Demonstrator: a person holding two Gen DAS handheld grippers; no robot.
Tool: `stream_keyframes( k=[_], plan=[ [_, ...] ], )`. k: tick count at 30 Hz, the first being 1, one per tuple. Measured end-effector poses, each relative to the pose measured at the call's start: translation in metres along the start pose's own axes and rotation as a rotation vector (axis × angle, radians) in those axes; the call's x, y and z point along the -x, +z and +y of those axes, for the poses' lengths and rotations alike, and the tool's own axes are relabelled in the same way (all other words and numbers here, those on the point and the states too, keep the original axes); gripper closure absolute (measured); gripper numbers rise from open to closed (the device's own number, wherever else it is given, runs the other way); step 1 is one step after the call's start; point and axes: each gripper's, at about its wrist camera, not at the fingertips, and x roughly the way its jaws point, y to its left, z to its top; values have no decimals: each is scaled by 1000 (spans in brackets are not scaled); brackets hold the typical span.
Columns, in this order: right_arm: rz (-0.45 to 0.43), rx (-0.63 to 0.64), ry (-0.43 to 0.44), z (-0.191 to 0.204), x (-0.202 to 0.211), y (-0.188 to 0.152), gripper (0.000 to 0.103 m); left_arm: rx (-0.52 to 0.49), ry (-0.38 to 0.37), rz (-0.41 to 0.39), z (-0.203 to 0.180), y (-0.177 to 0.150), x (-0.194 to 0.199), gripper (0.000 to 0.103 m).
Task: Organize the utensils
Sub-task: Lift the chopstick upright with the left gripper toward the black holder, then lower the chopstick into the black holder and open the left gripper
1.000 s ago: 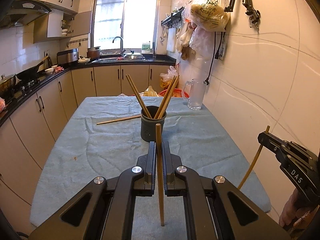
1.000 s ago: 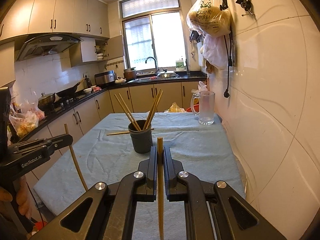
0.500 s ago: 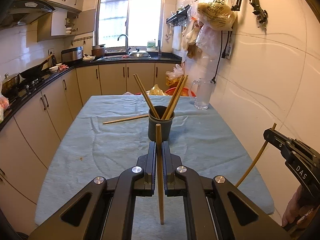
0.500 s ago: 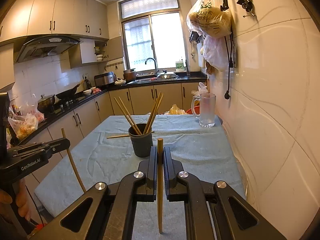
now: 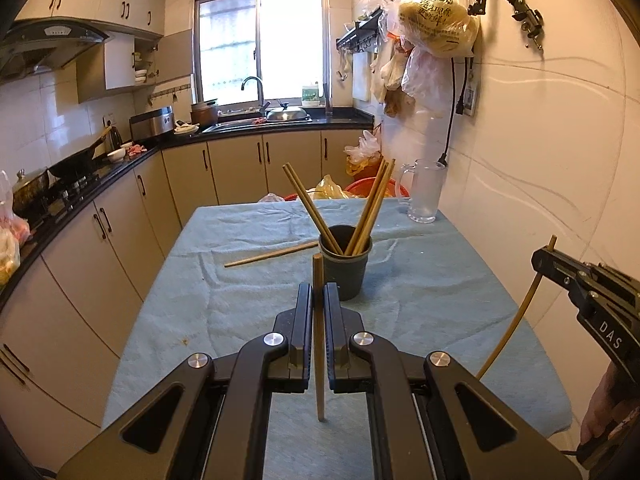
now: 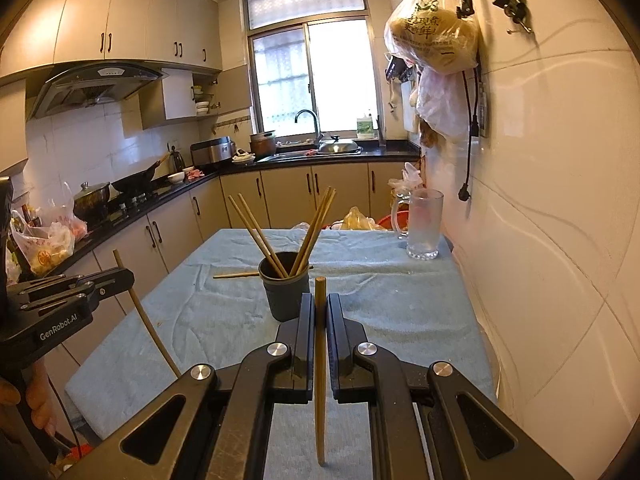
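Since a second ago both my hands have drifted toward the cup point(image 5: 345, 264), which now sits larger and closer ahead of each tool.

The left tool point(image 5: 318, 300) is clamped on one chopstick point(image 5: 319, 344), held upright between the jaws. The right tool point(image 6: 319, 308) is likewise clamped on its own chopstick point(image 6: 320, 380). In the left view the right tool shows at the right edge, its stick hanging slanted below it.

The cup stands near the middle of the cloth-covered surface point(image 5: 240, 312), with about five chopsticks leaning in it. One loose chopstick point(image 5: 272, 255) lies flat just left of the cup, toward the far edge.

I judge these sticks light, stiff and thin, and smooth enough to pivot or slip in a narrow grip. I hold each partway along its length, tip and tail both jutting out, which should do for dropping it in.

Both tools point forward and somewhat down toward the cup, side by side, well apart from each other.
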Motion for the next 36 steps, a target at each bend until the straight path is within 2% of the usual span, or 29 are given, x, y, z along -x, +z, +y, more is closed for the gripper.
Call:
stream_keyframes(
  k=[13,21,36],
  plan=[
    [-14,61,23,23,-27,31,97,-69,14,14,5,16,-20,98],
    [-1,38,41,24,-48,47,97,-113,18,20,10,25,-31,98],
    [18,35,55,27,-73,57,97,-78,-14,78,27,33,-56,98]
  ],
)
